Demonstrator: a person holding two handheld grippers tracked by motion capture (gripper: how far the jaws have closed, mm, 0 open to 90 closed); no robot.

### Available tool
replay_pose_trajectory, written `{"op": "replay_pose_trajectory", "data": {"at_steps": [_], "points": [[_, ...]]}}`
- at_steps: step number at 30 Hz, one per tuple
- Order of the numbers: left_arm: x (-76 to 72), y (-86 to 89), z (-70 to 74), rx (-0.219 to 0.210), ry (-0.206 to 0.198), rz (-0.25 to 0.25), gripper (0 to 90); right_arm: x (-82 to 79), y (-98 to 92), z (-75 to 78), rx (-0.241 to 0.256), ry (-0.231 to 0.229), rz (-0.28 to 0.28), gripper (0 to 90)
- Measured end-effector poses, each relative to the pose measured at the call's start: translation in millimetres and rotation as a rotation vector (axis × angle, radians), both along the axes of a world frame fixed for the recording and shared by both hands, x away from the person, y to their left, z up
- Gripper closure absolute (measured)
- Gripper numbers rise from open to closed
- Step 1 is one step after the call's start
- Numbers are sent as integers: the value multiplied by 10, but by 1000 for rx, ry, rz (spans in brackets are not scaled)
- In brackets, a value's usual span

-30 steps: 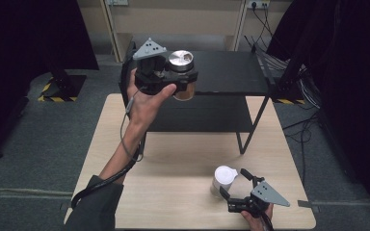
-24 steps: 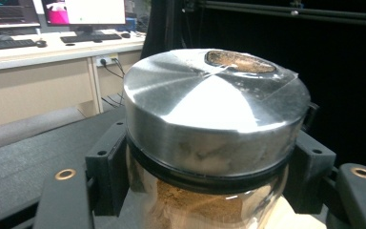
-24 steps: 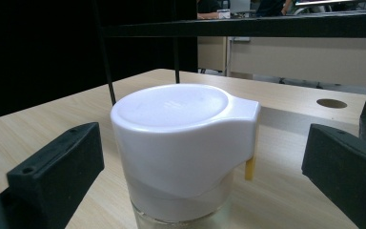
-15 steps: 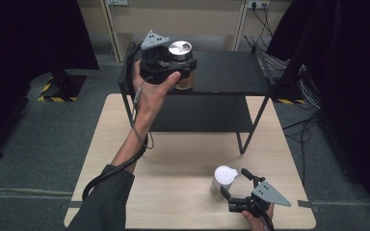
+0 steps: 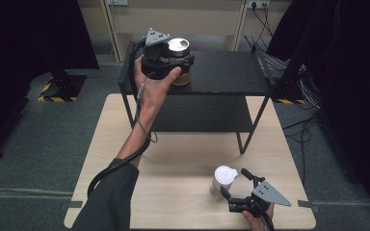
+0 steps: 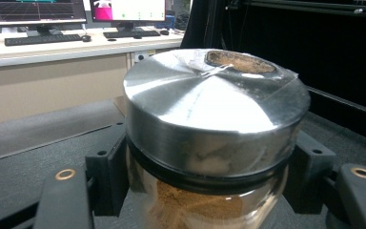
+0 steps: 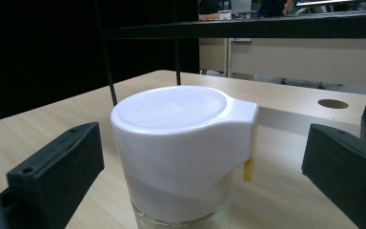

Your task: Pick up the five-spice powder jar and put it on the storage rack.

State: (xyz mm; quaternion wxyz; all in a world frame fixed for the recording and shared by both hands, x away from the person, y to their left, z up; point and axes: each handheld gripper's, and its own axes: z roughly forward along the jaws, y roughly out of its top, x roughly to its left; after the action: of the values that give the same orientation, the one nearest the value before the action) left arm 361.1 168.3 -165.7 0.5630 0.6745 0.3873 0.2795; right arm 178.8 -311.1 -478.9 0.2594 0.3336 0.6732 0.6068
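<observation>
A glass jar (image 5: pixel 179 57) with a shiny metal lid and brown powder inside is clamped in my left gripper (image 5: pixel 179 66), which is shut on it at the left part of the black rack's top shelf (image 5: pixel 231 72). In the left gripper view the jar (image 6: pixel 214 114) sits between both jaws of the left gripper (image 6: pixel 209 191); whether its base touches the shelf I cannot tell. A white-lidded jar (image 5: pixel 223 178) stands on the wooden table (image 5: pixel 173 163) at the front right. My right gripper (image 5: pixel 231 182) is open around it, with its jaws on either side of the white-lidded jar (image 7: pixel 186 138) and not touching it.
The two-tier black rack stands across the table's back half, its lower shelf (image 5: pixel 207 115) bare and its legs (image 5: pixel 241 142) reaching the table. A round hole (image 7: pixel 332 103) shows in the tabletop. Grey floor surrounds the table, and desks with monitors (image 6: pixel 124 9) lie beyond.
My left gripper has carried the metal-lidded jar a little farther back and right over the top shelf. The right gripper and the white-lidded jar have stayed put.
</observation>
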Motion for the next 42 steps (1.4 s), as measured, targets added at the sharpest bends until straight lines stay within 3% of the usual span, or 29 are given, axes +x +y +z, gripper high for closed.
{"op": "replay_pose_trajectory", "data": {"at_steps": [22,25,34,42], "points": [[19,-114,-62,6,-7,49,298,2,1,-1,0,0,2,5],[4,-103,-103,-34,-19,48,198,2,0,-1,0,1,1,5],[-78,-66,-125,-73,-45,41,5,3,3,0,-2,1,3,5],[-173,-3,-159,-78,-63,9,3,-2,1,-3,1,-3,2,5]]}}
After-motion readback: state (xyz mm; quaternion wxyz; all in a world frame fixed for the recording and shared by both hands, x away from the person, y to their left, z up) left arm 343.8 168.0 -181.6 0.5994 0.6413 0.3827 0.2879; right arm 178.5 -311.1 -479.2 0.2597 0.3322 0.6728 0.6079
